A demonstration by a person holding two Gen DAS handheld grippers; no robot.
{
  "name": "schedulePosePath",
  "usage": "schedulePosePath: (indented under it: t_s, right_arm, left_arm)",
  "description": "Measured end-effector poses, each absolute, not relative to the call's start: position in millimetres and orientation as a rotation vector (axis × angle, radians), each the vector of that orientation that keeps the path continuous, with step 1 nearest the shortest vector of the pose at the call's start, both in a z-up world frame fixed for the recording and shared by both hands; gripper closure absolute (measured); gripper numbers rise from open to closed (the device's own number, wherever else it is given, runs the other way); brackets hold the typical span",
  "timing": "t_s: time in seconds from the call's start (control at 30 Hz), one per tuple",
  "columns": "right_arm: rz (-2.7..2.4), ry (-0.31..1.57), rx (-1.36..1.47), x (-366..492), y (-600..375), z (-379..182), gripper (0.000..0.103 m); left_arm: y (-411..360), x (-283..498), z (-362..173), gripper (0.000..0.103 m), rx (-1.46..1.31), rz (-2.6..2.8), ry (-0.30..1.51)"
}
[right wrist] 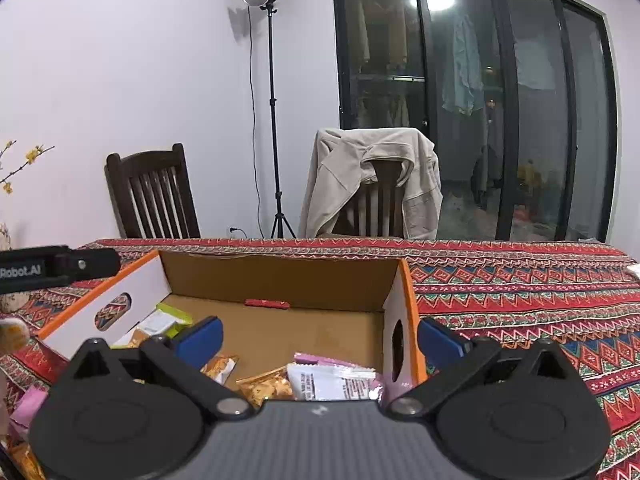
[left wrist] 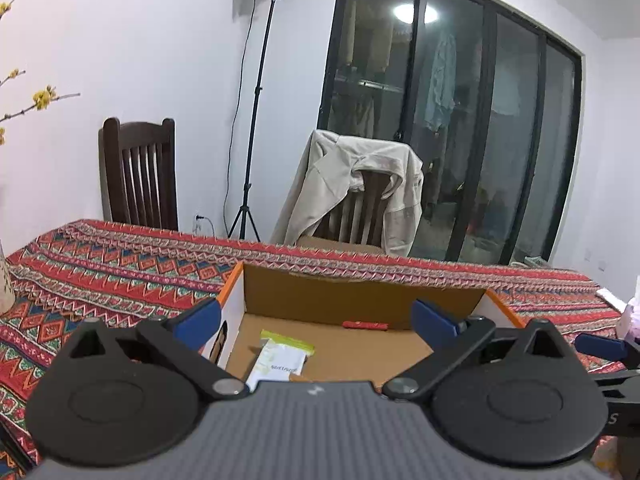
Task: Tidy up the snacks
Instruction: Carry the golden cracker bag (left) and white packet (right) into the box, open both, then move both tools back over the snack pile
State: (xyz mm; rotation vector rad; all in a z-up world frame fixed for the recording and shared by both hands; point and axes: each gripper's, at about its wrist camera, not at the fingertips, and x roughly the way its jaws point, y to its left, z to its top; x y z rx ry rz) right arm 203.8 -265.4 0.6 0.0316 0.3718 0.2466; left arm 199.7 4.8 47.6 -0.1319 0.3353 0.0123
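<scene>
An open cardboard box (left wrist: 360, 292) with orange-edged white sides stands on the patterned tablecloth; it also shows in the right wrist view (right wrist: 280, 276). Inside lie a green-and-white packet (left wrist: 280, 356), a thin red stick (left wrist: 365, 325), orange snack packets (right wrist: 266, 386) and a white-and-pink packet (right wrist: 332, 378). My left gripper (left wrist: 318, 320) is open and empty over the box's near left side. My right gripper (right wrist: 320, 338) is open and empty over the box's near right corner. The left gripper's body (right wrist: 56, 266) shows at the right wrist view's left edge.
Two dark wooden chairs (left wrist: 140, 176) stand behind the table, one draped with a beige jacket (left wrist: 352, 184). A light stand (left wrist: 256, 120) is by the wall. A vase with yellow flowers (left wrist: 6, 280) stands at far left. More snack packets (right wrist: 24, 404) lie left of the box.
</scene>
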Motion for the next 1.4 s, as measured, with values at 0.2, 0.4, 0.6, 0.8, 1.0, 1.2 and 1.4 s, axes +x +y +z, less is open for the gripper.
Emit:
schedulePosePath:
  t_s: [0.2, 0.4, 0.6, 0.8, 1.0, 1.2, 1.4]
  right_arm:
    - [0.232, 0.346, 0.045, 192, -273, 16, 0.0]
    - [0.231, 0.285, 0.046, 165, -278, 42, 0.0]
    - [0.254, 0.27, 0.044, 142, -281, 54, 0.0]
    - [0.264, 0.274, 0.034, 118, -282, 53, 0.0]
    - [0.272, 0.278, 0.009, 92, -284, 45, 0.0]
    - [0.288, 0.296, -0.026, 66, -285, 29, 0.0]
    - [0.309, 0.342, -0.052, 44, -283, 8, 0.0]
  left_arm:
    - [1, 183, 68, 0.0, -0.139, 0.01, 0.315]
    - [3, 163, 86, 0.0, -0.162, -0.005, 0.325]
    - [9, 135, 91, 0.0, -0.161, -0.001, 0.331]
    - [16, 110, 86, 0.0, -0.151, -0.007, 0.349]
    - [23, 80, 74, 0.0, -0.126, -0.014, 0.362]
    - [33, 58, 49, 0.0, -0.123, -0.032, 0.411]
    - [46, 39, 20, 0.0, -0.138, -0.016, 0.449]
